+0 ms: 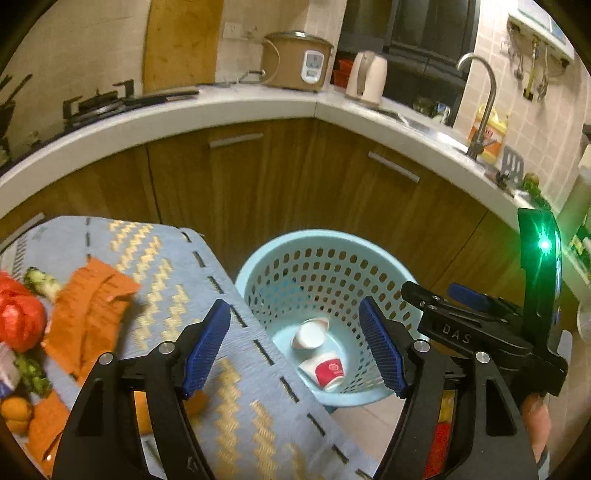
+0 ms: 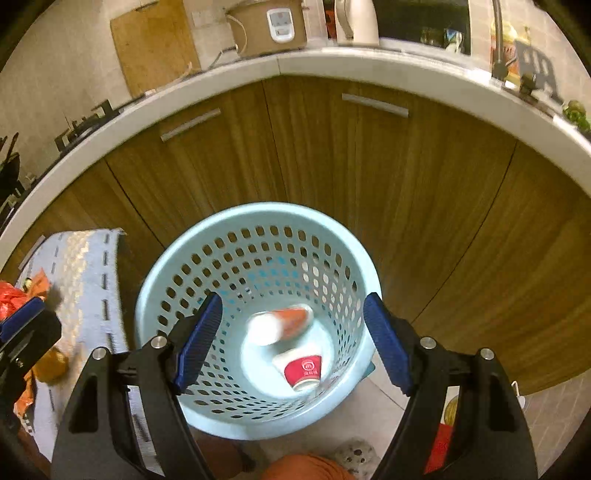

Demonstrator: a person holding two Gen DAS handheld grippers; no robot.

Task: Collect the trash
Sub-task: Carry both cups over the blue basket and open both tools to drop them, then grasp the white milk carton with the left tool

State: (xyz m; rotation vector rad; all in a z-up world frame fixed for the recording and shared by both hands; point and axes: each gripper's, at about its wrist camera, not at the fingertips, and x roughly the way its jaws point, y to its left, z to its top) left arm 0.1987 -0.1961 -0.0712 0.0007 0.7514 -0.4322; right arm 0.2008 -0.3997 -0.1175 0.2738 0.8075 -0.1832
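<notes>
Drop step complete: 2 red-and-white paper cups [image 2: 301, 369] lie in your perforated pale-blue plastic basket [image 2: 173, 258]; right tongs [image 2: 293, 341] and left tongs [image 1: 295, 349] spread, empty. Next, judge which scrap on the blue woven worktop cloth [image 1: 236, 387] to fetch, perhaps the torn orange wrapper [image 1: 88, 314].

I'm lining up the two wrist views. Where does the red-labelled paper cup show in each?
Left wrist: red-labelled paper cup lies low in the blue basket, centre-right.
Right wrist: cup on the basket floor, below centre.
Shared landmark: the rice cooker on the counter.
</notes>
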